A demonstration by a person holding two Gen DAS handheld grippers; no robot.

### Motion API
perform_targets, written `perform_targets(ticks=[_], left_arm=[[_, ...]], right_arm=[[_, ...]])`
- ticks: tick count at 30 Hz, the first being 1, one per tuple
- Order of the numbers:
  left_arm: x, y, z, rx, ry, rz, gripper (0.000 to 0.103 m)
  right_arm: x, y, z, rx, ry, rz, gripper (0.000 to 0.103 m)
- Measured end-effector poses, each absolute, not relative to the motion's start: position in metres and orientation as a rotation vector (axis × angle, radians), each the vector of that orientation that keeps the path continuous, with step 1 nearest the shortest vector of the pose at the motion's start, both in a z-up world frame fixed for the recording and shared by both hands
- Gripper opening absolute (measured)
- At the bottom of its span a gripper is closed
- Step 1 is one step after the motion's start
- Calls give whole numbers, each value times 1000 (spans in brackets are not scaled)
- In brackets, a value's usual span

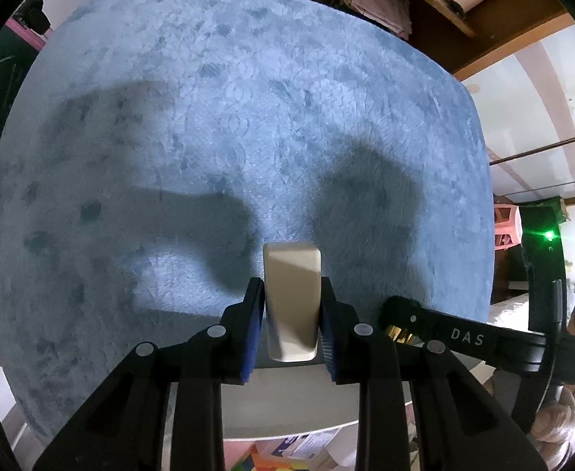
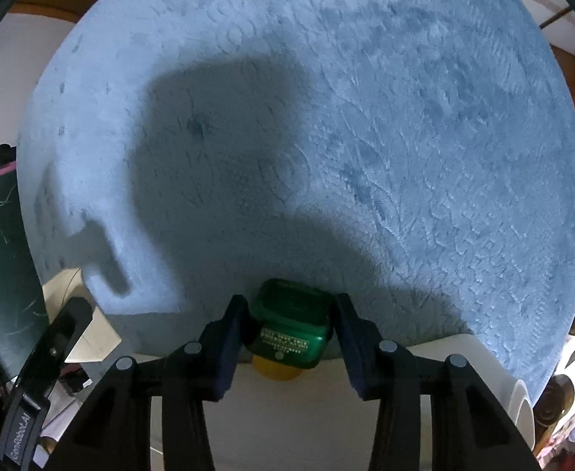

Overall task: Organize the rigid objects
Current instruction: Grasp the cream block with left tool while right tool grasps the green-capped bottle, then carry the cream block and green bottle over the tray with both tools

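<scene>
While I held both tools pointing steeply down over the blue fleecy mat point(image 1: 248, 98), my left gripper point(image 1: 292, 306) was pinching a cream block point(image 1: 292, 294) between its pads, the block standing on end above the mat's near edge. My right gripper point(image 2: 289, 322) bracketed a green box point(image 2: 289, 320) with a yellow base; whether its pads pressed it, I could not tell.

We see a rug point(image 1: 248, 98) of soft, matt blue pile, brushed rough in patches. The cream block point(image 1: 292, 298) looks smooth, hard and faintly satin. The green box point(image 2: 289, 322) seems glossy translucent plastic. Both grippers' arms look matt black plastic, their pads point(image 1: 253, 325) ribbed blue.
</scene>
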State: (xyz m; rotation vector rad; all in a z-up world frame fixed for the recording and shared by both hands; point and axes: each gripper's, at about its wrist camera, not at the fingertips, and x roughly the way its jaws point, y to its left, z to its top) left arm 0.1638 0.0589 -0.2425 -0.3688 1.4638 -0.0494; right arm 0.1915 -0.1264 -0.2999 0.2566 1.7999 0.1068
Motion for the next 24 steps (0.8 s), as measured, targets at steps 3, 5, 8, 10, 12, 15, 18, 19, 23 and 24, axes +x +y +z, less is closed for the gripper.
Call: perform_targets(ticks=[3, 5, 8, 10, 12, 15, 18, 19, 23, 24], left_arm=[[160, 60, -235, -357, 1447, -63, 29], [158, 61, -227, -348, 1433, -76, 29], [153, 61, -211, -333, 1402, -107, 29], [148, 61, -200, -322, 1379, -129, 29], [143, 61, -187, -307, 1355, -154, 29], [132, 62, -169, -291, 1323, -198, 29], [120, 59, -154, -274, 1298, -240, 29], [115, 57, -150, -269, 1292, -254, 29], [91, 51, -135, -241, 1272, -313, 29], [85, 49, -131, -233, 1268, -325, 29]], right_arm=[[186, -121, -287, 253, 1748, 120, 45], [185, -119, -275, 255, 1705, 127, 45], [177, -119, -247, 249, 1628, 141, 45], [171, -118, -226, 235, 1569, 137, 45], [164, -120, -207, 225, 1526, 133, 45], [151, -125, -178, 219, 1459, 128, 45], [135, -132, -152, 202, 1404, 121, 45], [129, -134, -144, 195, 1389, 120, 45], [104, -135, -118, 170, 1344, 116, 45], [100, -134, -118, 160, 1335, 117, 45]])
